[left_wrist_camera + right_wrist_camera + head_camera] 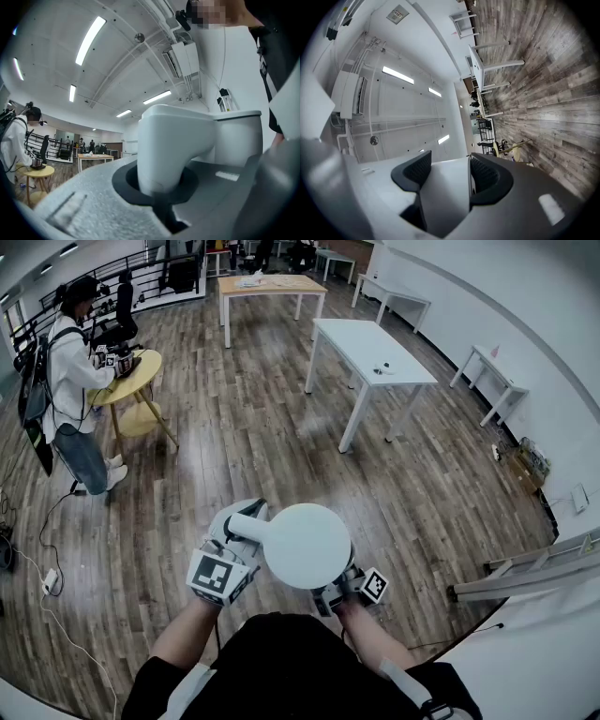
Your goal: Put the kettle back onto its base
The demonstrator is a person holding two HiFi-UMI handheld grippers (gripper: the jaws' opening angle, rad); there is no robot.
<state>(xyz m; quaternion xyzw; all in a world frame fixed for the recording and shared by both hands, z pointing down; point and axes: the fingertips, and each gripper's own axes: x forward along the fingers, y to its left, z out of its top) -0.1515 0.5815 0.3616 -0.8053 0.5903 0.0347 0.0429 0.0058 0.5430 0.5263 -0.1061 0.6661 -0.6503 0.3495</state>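
I see the white kettle [305, 545] from above, its round lid facing me, held up in front of the person's chest over the wooden floor. My left gripper [242, 532] is shut on the kettle's white handle [173, 145], which fills the gap between the black pads [123, 180]. My right gripper [336, 594] is tucked under the kettle's right side. Its jaws stand wide apart, and a white part of the kettle [445, 187] sits between both pads, touching them. No kettle base shows in any view.
A white table [375, 348] stands ahead to the right, with a wooden table [272, 284] farther back. Another person [73, 381] stands by a round yellow table [131, 376] at the left. Cables [47, 582] lie on the floor at the left. More white tables [487, 371] line the right wall.
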